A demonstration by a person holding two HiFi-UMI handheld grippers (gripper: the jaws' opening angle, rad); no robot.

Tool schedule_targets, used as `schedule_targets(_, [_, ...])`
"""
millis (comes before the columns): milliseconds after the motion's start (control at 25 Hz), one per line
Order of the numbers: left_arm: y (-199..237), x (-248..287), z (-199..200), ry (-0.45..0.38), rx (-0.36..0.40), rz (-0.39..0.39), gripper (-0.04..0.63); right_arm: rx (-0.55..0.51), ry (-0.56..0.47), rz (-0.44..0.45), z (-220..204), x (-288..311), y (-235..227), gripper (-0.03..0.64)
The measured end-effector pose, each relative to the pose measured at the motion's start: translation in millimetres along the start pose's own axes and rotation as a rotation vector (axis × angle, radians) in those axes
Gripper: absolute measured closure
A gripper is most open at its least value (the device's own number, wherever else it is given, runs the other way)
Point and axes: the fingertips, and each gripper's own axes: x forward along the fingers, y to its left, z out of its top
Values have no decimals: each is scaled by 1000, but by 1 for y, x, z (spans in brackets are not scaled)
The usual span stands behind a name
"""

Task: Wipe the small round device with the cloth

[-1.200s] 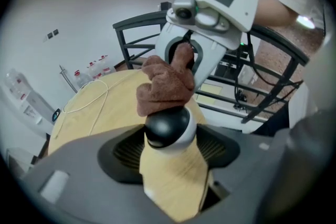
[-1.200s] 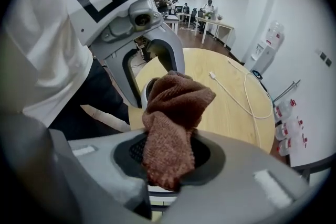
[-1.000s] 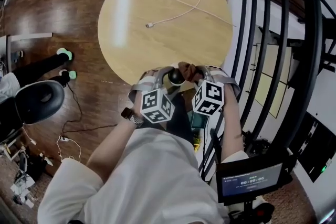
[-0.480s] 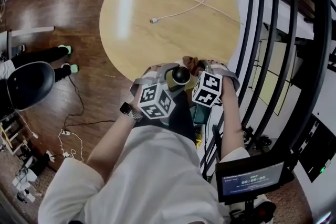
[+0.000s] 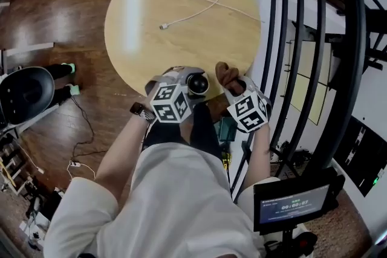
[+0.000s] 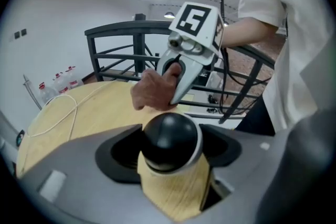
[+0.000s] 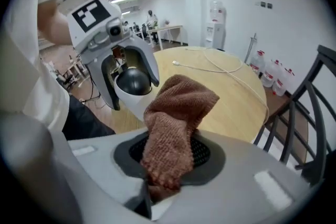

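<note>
The small round device (image 5: 197, 83), a black dome on a white body, sits between the jaws of my left gripper (image 5: 192, 74) at the near edge of the round wooden table (image 5: 139, 45). The jaws are opening, with the device (image 6: 169, 139) still against the pads. From the right gripper view the device (image 7: 132, 81) seems to reach down to the tabletop. My right gripper (image 5: 233, 86) is shut on a brown cloth (image 5: 228, 75), bunched and sticking up from the jaws (image 7: 173, 123). The cloth hangs just right of the device, not touching it.
A white charging cable (image 5: 199, 6) loops across the far half of the table. A black metal railing (image 5: 290, 69) stands close on the right. A dark chair (image 5: 24, 93) is at the left on the wooden floor, and a small screen (image 5: 293, 205) at lower right.
Both grippers moved forward from over the person's lap to the table's near edge. The cloth, which was against the device, now stands apart to its right.
</note>
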Motion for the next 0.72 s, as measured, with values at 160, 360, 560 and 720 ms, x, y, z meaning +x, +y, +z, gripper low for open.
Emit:
schedule_targets(160, [3, -3, 2, -32, -41, 70, 244, 90, -69, -34, -1, -23, 5, 515])
schedule_targets(360, [22, -12, 0, -98, -290, 253, 244, 145, -169, -34, 15, -38, 9, 515])
schedule_targets(560, [29, -10, 2, -96, -372, 326, 242, 14, -224, 114, 44, -46, 32, 515])
schedule_targets(720, [32, -4, 7, -88, -359, 325, 241, -144, -141, 213, 57, -42, 47, 515])
